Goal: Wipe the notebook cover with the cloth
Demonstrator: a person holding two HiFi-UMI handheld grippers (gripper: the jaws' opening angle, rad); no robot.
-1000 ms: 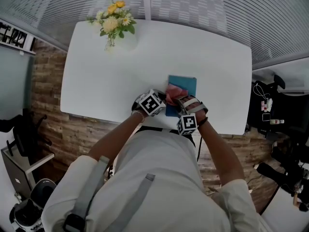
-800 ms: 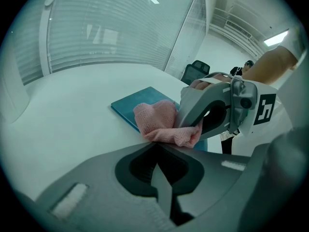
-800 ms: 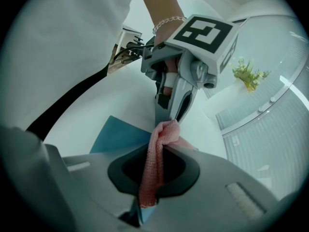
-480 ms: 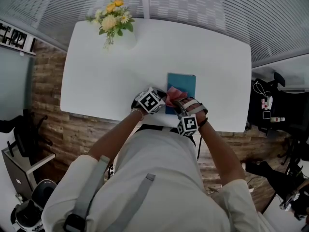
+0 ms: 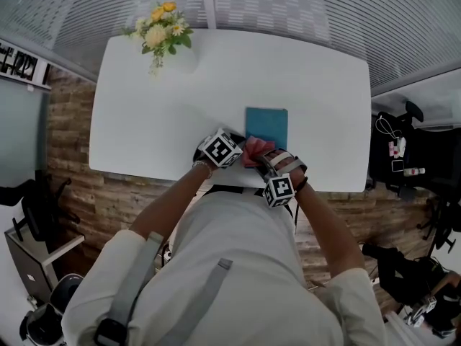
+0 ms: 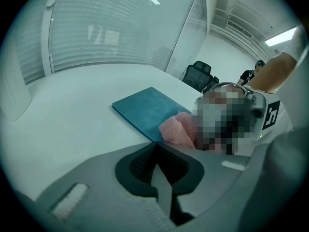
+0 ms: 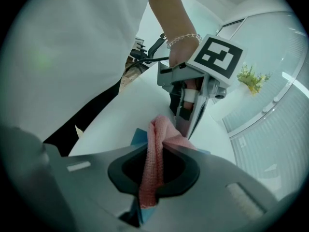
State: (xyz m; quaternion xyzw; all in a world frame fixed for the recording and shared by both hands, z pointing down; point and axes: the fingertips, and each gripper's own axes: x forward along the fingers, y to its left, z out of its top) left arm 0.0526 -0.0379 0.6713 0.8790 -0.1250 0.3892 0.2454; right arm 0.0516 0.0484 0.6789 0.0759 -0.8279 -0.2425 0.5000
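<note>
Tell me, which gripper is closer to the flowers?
Left. The flowers stand at the table's far left corner. The left gripper is near the front edge, by the notebook's left side; the right gripper, holding the cloth, is further right.

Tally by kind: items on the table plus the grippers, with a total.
notebook, teal: 1
cloth, pink: 1
flower bunch: 1
grippers: 2, left gripper and right gripper
Total: 5
</note>
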